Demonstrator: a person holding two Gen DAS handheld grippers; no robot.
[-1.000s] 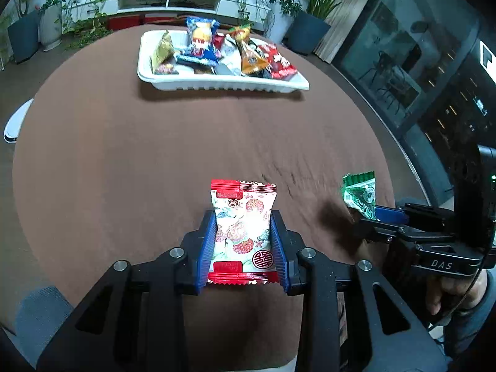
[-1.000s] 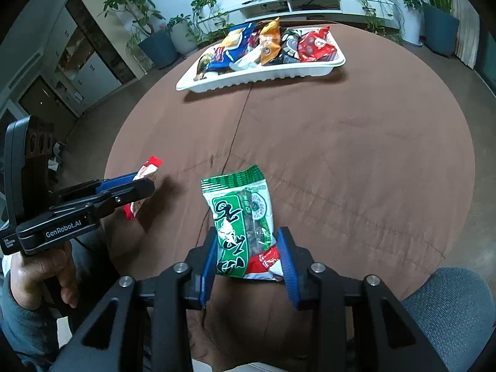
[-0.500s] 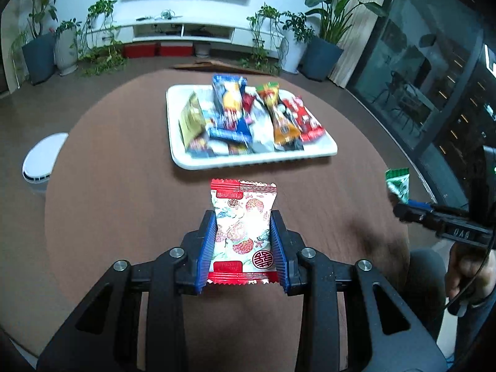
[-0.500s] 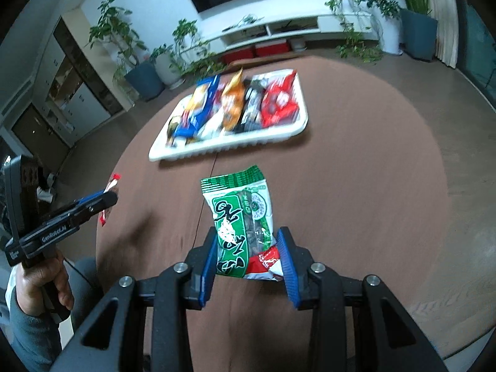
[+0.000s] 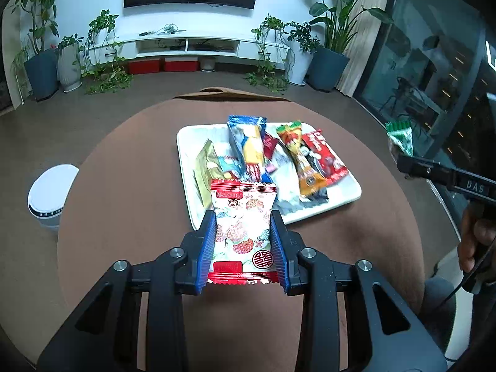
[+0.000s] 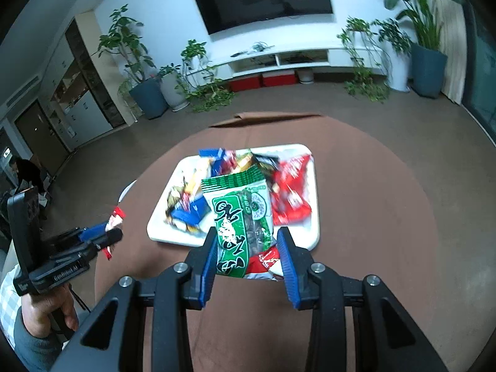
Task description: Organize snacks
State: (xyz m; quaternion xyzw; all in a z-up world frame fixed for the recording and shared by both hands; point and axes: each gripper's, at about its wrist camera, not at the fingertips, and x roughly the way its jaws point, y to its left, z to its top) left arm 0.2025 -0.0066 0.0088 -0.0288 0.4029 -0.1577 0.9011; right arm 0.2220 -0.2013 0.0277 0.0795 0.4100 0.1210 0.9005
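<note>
Left wrist view: the left tool (image 5: 243,248) clamps a white-and-red snack packet (image 5: 243,228) by its long sides between the blue pads, leaving its top edge free to go down first. The packet hangs above the brown round table (image 5: 124,201), over the near edge of the white tray (image 5: 350,197) that already carries a heap of wrappers (image 5: 272,161). That heap fills most of the tray, so bare room is scarce. A white bin (image 5: 51,195) stands off the table's left edge.

Right wrist view: the right tool (image 6: 248,255) grips a green snack packet (image 6: 241,217) the same way, above the tray's (image 6: 313,232) near edge. A red packet (image 6: 290,189) and a blue packet (image 6: 192,214) lie beneath it. The left tool (image 6: 105,235) shows at the table's left edge, well apart, so the two should not collide.
</note>
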